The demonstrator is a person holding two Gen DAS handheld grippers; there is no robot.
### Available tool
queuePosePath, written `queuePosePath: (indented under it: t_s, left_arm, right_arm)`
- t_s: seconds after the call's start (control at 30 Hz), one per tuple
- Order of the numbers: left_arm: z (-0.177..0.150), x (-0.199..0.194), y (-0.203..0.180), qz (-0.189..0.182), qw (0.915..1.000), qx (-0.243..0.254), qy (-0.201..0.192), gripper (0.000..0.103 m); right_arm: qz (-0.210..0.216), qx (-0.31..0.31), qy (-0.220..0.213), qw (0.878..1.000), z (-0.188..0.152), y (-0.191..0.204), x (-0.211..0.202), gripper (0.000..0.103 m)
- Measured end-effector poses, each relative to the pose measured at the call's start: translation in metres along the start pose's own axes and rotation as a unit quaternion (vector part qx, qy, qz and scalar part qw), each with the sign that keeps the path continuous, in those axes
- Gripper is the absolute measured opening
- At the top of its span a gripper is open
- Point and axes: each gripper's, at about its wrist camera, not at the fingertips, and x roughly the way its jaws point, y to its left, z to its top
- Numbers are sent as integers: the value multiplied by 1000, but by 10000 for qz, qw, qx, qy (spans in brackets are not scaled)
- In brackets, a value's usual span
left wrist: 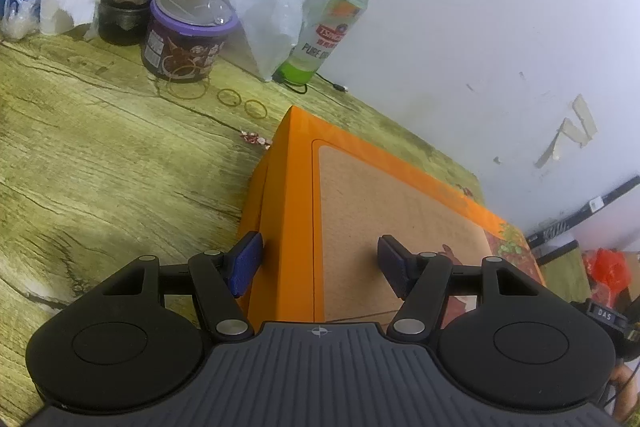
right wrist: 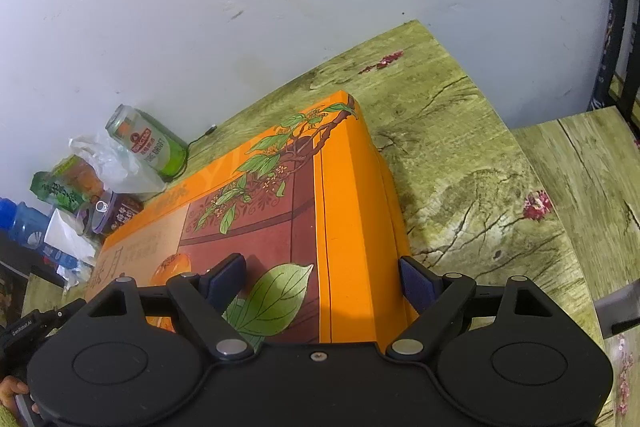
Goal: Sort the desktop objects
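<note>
Left wrist view is showing the left gripper point(left wrist: 320, 265) straddling one long edge of the flat orange cardboard gift box point(left wrist: 400, 199) lying on the wood-grain table point(left wrist: 100, 167); the right gripper point(right wrist: 322, 285) is straddling the opposite edge, both spread.

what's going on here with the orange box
A person has a tool in each hand at the two ends of a big orange box lying flat on the wood-grain table. The left tool straddles one edge and the right tool straddles the opposite one. Whether the pads are actually pressing is unclear. A beer can, a purple-lidded tub and loose rubber bands sit behind.
</note>
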Motion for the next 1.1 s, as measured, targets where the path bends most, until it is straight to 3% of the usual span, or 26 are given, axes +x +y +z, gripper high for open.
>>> queuePosePath:
  t_s: [1.1]
  left_arm:
    - [-8, 9, 12, 73, 9995, -215, 218, 63]
  right_arm:
    - [-50, 80, 225, 9997, -13, -10, 9, 81]
